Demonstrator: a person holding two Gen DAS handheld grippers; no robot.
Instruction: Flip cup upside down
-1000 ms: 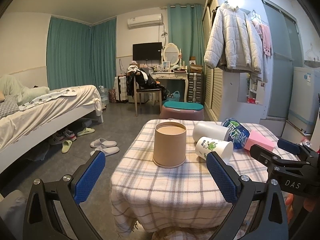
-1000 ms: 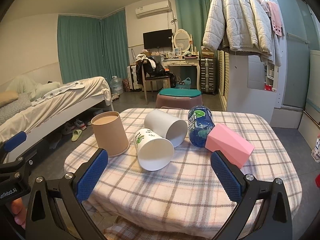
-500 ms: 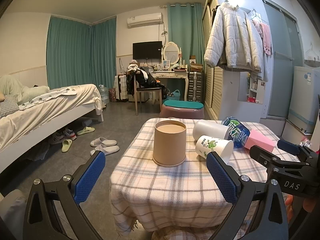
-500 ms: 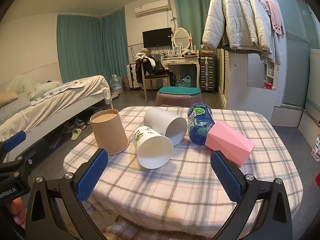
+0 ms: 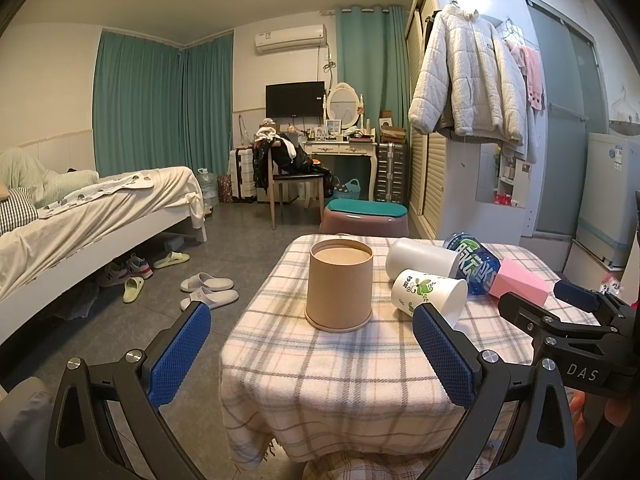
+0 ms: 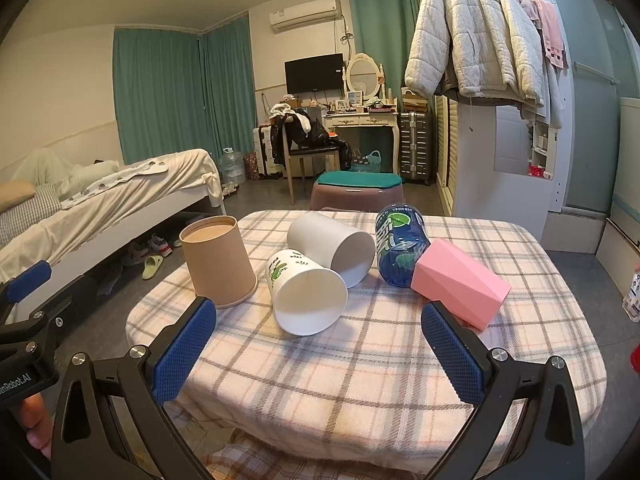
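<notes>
A tan cup [image 5: 339, 285] [image 6: 218, 261] stands base up, wide rim down, on the plaid-covered table [image 5: 352, 364] [image 6: 380, 360]. A white cup with green print [image 5: 429, 295] [image 6: 307, 297] lies on its side. A plain white cup [image 5: 420, 258] [image 6: 330, 249], a blue can [image 5: 476, 262] [image 6: 400, 248] and a pink faceted cup [image 5: 520, 286] [image 6: 460, 283] lie on their sides too. My left gripper [image 5: 312, 356] is open and empty before the tan cup. My right gripper [image 6: 318, 354] is open and empty before the printed cup.
A bed [image 5: 80, 220] stands on the left with slippers [image 5: 206, 288] on the floor beside it. A stool [image 5: 364, 218] stands behind the table. A wardrobe with a hanging jacket [image 5: 468, 80] is on the right. A desk and chair are at the back.
Both grippers have drawn back slightly from the table and stay open. The cups have not moved.
</notes>
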